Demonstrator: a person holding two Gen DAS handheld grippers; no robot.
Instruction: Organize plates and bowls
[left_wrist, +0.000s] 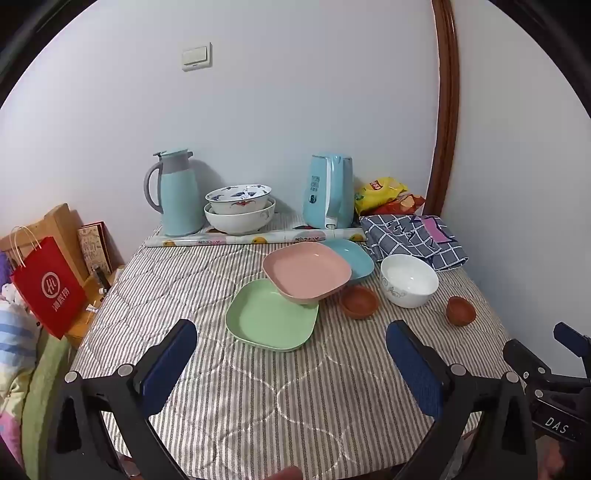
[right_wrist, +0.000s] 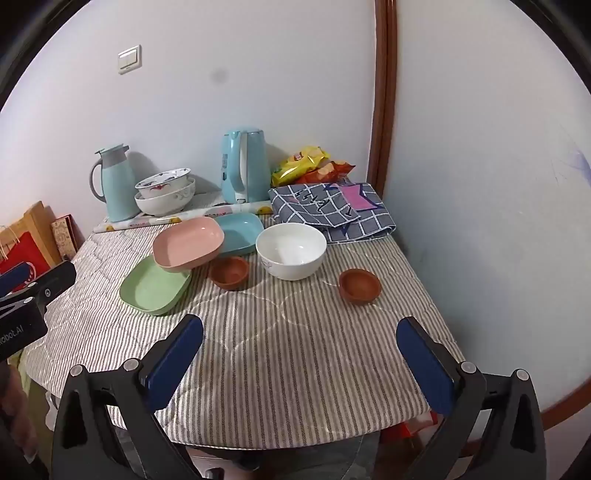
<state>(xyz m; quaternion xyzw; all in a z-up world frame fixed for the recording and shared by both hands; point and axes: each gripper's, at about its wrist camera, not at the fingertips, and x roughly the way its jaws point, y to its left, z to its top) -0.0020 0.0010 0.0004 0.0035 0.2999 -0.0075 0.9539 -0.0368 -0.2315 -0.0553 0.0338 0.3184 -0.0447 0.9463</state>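
Pink plate (right_wrist: 188, 242) leans on green plate (right_wrist: 155, 286), beside white bowl (right_wrist: 291, 254).

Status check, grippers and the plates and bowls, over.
Left gripper and right gripper open, empty. Pink plate tilted across green plate and blue plate. White bowl upright. Nothing blocking.

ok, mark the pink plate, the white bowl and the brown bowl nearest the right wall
pink plate (right_wrist: 186, 240): right wrist view, inner floor.
white bowl (right_wrist: 291, 248): right wrist view, inside bottom.
brown bowl nearest the right wall (right_wrist: 360, 283): right wrist view, inside hollow.
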